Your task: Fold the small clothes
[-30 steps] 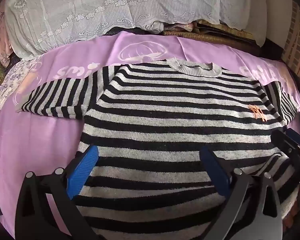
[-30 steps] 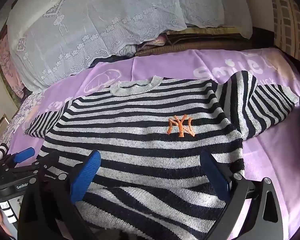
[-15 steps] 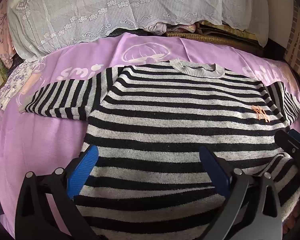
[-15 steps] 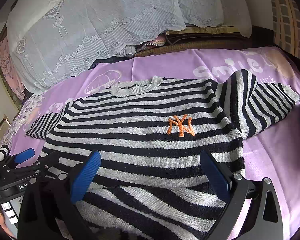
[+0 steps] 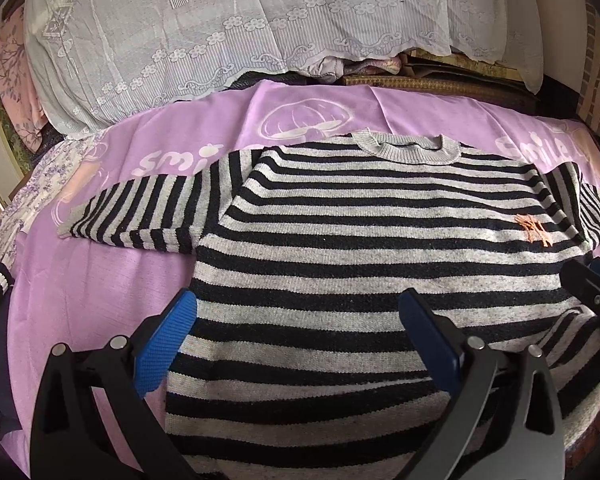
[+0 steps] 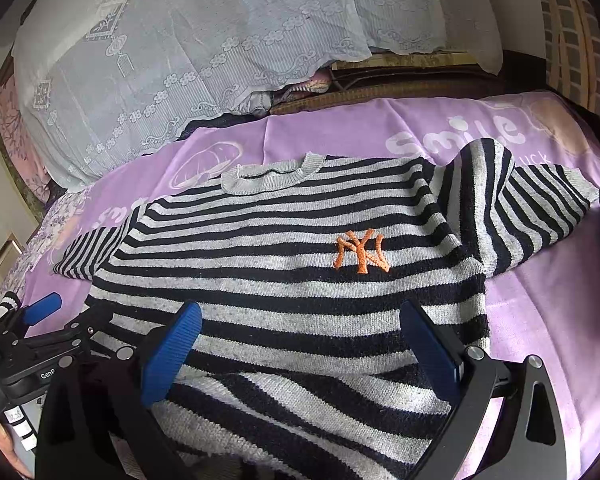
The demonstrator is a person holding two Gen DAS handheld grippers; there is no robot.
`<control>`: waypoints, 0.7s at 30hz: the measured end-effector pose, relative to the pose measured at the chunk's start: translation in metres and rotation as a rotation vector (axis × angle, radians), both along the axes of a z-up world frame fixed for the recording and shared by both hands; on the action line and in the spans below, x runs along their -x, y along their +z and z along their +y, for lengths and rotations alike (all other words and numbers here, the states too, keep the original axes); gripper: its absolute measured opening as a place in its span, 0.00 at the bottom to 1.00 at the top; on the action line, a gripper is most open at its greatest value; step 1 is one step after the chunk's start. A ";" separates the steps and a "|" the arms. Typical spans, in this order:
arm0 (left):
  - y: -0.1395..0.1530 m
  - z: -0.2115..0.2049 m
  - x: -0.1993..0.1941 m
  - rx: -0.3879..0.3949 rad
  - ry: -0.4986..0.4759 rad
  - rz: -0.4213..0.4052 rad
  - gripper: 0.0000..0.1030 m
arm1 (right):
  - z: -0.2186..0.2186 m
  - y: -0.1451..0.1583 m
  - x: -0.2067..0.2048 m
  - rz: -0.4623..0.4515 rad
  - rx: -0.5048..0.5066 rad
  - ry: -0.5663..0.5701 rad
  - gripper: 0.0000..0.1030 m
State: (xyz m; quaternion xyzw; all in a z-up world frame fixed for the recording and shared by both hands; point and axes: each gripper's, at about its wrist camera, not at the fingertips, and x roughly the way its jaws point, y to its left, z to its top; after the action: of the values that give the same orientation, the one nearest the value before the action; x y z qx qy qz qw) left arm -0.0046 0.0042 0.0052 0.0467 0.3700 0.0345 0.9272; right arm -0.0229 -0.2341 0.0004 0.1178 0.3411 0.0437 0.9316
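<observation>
Fingers: we see both pairs spread wide with nothing between the blue pads, on the left gripper [image 5: 296, 336] and on the right gripper [image 6: 300, 340] alike
Sweater: the black-and-grey striped sweater [image 5: 380, 248] lies face up on the purple bedspread [image 5: 100, 288], collar [image 5: 404, 148] far from us, hem nearest the fingers and passing under both grippers
Long axis: we read it as running from hem to collar, straight ahead along the fingers of both grippers
Sleeves: the left sleeve [image 5: 140, 212] lies flat and stretched out sideways; the right sleeve [image 6: 520, 208] is humped and partly doubled over by the shoulder
Logo: the orange NY emblem [image 6: 360, 250] sits on the chest toward the right side
Nearer hand: we judge each gripper nearest its own hem corner, the left one toward the left edge of the body, the right one toward the right edge
Next move: likely a pinch at the hem or a sleeve fold inward; not yet begun
Risk: we expect the bunched right sleeve to leave a lump unless smoothed
</observation>
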 end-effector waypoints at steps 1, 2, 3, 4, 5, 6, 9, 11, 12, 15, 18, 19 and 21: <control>0.001 0.000 0.000 -0.001 0.001 -0.004 0.96 | 0.000 0.000 0.000 0.000 0.000 0.000 0.97; 0.001 0.001 0.001 -0.001 0.002 -0.007 0.96 | 0.000 0.000 0.000 0.000 0.000 0.000 0.97; 0.001 0.001 0.001 -0.002 0.002 -0.009 0.96 | 0.000 0.000 0.000 0.000 -0.001 0.000 0.97; 0.002 0.001 0.001 -0.004 0.004 -0.012 0.96 | -0.001 0.000 0.000 0.000 -0.002 0.000 0.97; 0.002 0.001 0.001 -0.006 0.006 -0.014 0.96 | 0.000 0.000 0.000 0.000 -0.002 0.000 0.97; 0.002 0.001 0.001 -0.008 0.007 -0.015 0.96 | 0.000 0.000 0.000 0.000 -0.002 0.000 0.97; 0.002 0.000 0.002 -0.014 0.008 -0.018 0.96 | 0.000 -0.001 0.000 0.000 -0.004 0.000 0.97; 0.002 0.000 0.001 -0.016 0.008 -0.018 0.96 | -0.001 0.000 0.000 0.000 -0.003 0.000 0.97; 0.002 0.000 0.002 -0.016 0.009 -0.019 0.96 | -0.002 0.000 0.000 0.000 -0.004 0.000 0.97; 0.002 0.001 0.002 -0.016 0.008 -0.019 0.96 | 0.001 0.000 0.000 0.001 -0.005 0.000 0.97; 0.002 0.001 0.002 -0.016 0.007 -0.018 0.96 | 0.000 0.000 0.000 0.001 -0.006 0.000 0.97; 0.002 0.001 0.002 -0.016 0.008 -0.018 0.96 | 0.000 0.000 0.000 0.002 -0.006 0.000 0.97; 0.002 0.001 0.002 -0.016 0.008 -0.019 0.96 | -0.001 0.000 0.000 0.001 -0.008 0.000 0.97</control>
State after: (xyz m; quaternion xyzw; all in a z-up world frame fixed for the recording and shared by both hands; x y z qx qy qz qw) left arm -0.0063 0.0049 0.0072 0.0523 0.3612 0.0416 0.9301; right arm -0.0228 -0.2349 0.0003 0.1212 0.3416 0.0450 0.9309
